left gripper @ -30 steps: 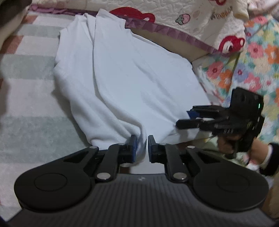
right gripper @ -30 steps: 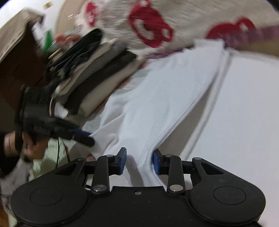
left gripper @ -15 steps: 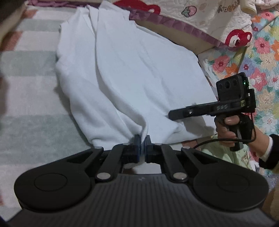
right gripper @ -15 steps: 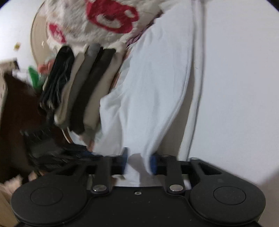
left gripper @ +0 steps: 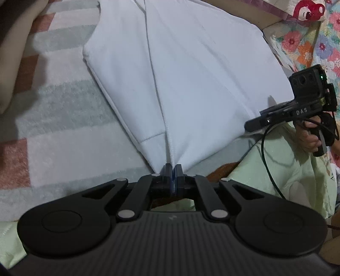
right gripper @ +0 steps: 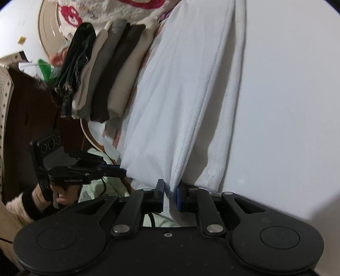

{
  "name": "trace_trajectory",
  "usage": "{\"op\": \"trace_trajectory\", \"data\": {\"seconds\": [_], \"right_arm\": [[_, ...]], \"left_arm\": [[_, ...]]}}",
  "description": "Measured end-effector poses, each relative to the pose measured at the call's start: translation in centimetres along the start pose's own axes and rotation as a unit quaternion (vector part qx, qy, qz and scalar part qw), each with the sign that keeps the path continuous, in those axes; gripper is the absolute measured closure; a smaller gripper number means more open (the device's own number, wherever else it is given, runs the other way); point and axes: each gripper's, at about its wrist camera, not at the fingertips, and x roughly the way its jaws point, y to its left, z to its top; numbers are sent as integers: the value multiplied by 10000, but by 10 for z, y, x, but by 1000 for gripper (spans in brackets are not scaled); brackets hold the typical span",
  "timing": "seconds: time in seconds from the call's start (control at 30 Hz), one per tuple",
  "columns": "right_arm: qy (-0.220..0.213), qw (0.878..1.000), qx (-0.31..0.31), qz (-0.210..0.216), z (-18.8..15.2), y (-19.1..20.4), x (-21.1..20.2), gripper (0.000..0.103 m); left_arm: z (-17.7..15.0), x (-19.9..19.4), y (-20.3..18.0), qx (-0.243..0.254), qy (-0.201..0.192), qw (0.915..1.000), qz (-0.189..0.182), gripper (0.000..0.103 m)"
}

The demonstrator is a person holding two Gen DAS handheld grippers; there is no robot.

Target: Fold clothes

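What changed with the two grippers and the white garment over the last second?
The left gripper, open around the hem a second ago, has shut on the white garment. The right gripper has closed in too and now pinches the same hem. The cloth, slack before, is now drawn taut into ridges running to each grip. The stack of folded clothes beside it stayed put.

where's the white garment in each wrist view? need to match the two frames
Left wrist: the white garment fills the centre and top, its near corner pinched in the left gripper at bottom centre.
Right wrist: the white garment runs as a band from the top down to the right gripper, which clamps its edge.
Shared landmark: the red-and-cream quilt, top right in the left view, top left in the right view.
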Motion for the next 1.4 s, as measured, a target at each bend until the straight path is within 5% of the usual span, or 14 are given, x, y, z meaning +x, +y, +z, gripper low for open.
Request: {"op": "trace_trajectory", "data": {"seconds": [0.13, 0.2, 0.3, 0.53, 0.57, 0.6, 0.7, 0.9, 1.03, 1.13, 1.23, 1.3, 1.4], "right_arm": [[-26, 9999, -28, -94, -7, 2, -1, 87], [-38, 9999, -42, -142, -11, 3, -1, 86], [-57, 9997, -65, -212, -17, 5, -2, 82], [-243, 9994, 202, 148, -15, -2, -7, 79], [-302, 9989, 275, 249, -15, -3, -8, 79], [-327, 9984, 342, 313, -14, -3, -8, 79], [-358, 9974, 500, 366, -14, -1, -7, 80], [-256, 9975, 659, -46, -15, 6, -4, 80], [-187, 9964, 752, -331, -17, 12, -1, 80], [-79, 9942, 212, -1047, -22, 35, -6, 76], [-59, 9870, -477, -1536, -31, 56, -14, 66], [-173, 9795, -863, -1814, -33, 68, -21, 65], [-816, 9520, -1515, -2530, -25, 75, -29, 64]], "left_arm": [[11, -17, 18, -459, -418, 9979, 173, 98], [16, -22, 30, -721, -641, 9948, 323, 84], [20, -17, 49, -1298, -732, 9888, 115, 64], [28, 16, 56, -2122, -764, 9734, -399, 59], [31, 19, 51, -2015, -785, 9759, -293, 85], [33, 19, 46, -1796, -720, 9809, -172, 100], [40, 9, 28, -1344, -602, 9881, 448, 100], [35, 14, 18, -1219, -415, 9858, 1080, 99], [32, 8, 24, -1332, -381, 9806, 1386, 95], [36, -6, 26, -1233, -486, 9767, 1690, 91], [46, -15, 12, -697, -847, 9748, 1941, 77], [53, -17, 0, -383, -1183, 9747, 1856, 58], [66, -8, 1, -122, -1499, 9741, 1688, 50]]}}
